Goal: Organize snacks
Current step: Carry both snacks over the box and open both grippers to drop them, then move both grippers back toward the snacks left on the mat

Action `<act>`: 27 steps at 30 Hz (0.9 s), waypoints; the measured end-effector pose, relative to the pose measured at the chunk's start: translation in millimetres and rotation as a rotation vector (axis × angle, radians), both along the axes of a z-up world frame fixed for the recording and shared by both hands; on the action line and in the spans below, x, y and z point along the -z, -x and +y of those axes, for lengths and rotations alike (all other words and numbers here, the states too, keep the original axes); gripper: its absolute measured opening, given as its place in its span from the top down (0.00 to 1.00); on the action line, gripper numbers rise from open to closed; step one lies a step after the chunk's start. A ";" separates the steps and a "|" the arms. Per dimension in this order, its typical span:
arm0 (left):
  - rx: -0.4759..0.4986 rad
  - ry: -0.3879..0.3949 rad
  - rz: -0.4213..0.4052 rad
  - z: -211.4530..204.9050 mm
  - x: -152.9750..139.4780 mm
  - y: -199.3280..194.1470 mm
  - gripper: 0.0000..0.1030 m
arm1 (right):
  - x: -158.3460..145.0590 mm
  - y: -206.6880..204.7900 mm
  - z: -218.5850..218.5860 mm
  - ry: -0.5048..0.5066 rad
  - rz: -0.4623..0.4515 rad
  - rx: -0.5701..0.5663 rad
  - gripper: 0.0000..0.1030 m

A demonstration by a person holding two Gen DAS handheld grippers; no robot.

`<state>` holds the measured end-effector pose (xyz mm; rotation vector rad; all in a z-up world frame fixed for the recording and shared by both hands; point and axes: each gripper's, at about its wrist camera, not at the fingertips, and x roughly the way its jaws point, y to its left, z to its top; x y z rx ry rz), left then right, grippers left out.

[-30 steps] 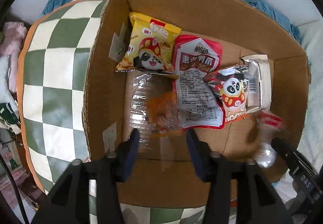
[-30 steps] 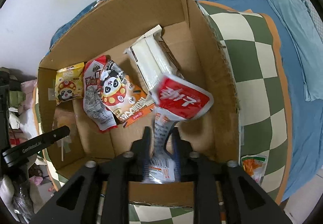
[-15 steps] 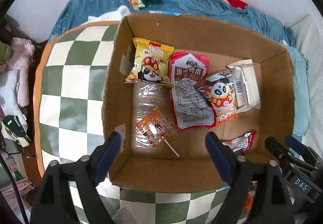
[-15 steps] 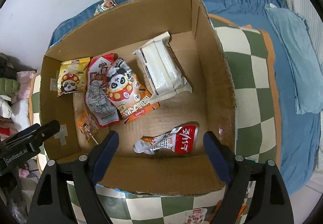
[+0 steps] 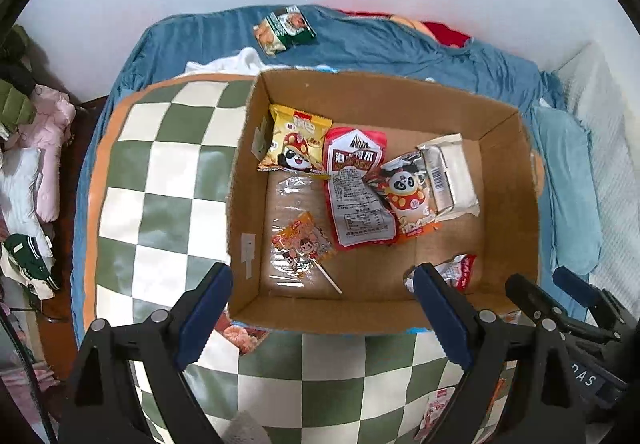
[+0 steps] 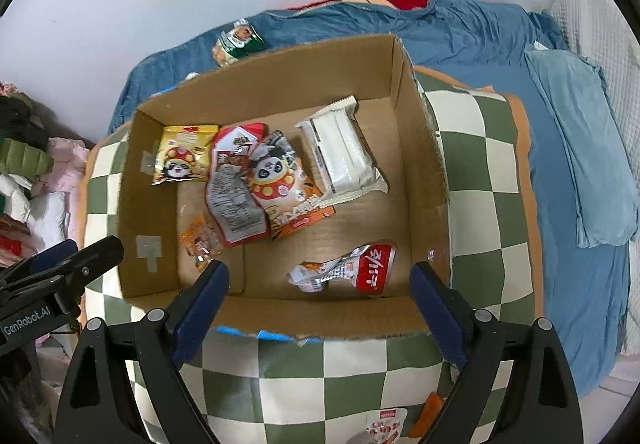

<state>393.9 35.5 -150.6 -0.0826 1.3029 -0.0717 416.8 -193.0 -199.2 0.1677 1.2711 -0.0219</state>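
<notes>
A: Left wrist view, entry one. Our left gripper [image 5: 320,300] hangs above the near wall of the cardboard box [image 5: 384,92]; its jaws have just been opening and stand wide, nothing between them. Directly below, on the box floor: lollipop packet [image 5: 301,247], flat, stick toward us. Beside it, the red-and-white pouch [image 5: 358,188] and two panda packets.

B: Right wrist view, entry two. Our right gripper [image 6: 318,294] is likewise spread wide and empty, jaws just opened. The red-ended silver packet [image 6: 348,268] lies loose by the near wall, well apart from the white wrapped bar [image 6: 344,152].

A: Outstanding: green packet [image 6: 237,41] on the blue sheet behind the box, and more packets on the checkered quilt [image 6: 460,212] at the near edge.

B: We judge it best to clear the box wall before we reach for those.
</notes>
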 end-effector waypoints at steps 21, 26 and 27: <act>-0.129 0.007 0.037 8.0 7.6 102.8 0.09 | 7.2 113.7 -55.4 -0.161 0.017 0.196 0.09; -0.120 -0.034 0.179 -0.2 73.5 136.5 0.09 | 85.5 166.1 -77.7 -0.176 0.212 0.265 0.09; -0.119 -0.039 0.204 -1.0 85.4 142.4 0.09 | 102.7 176.1 -77.5 -0.176 0.250 0.266 0.09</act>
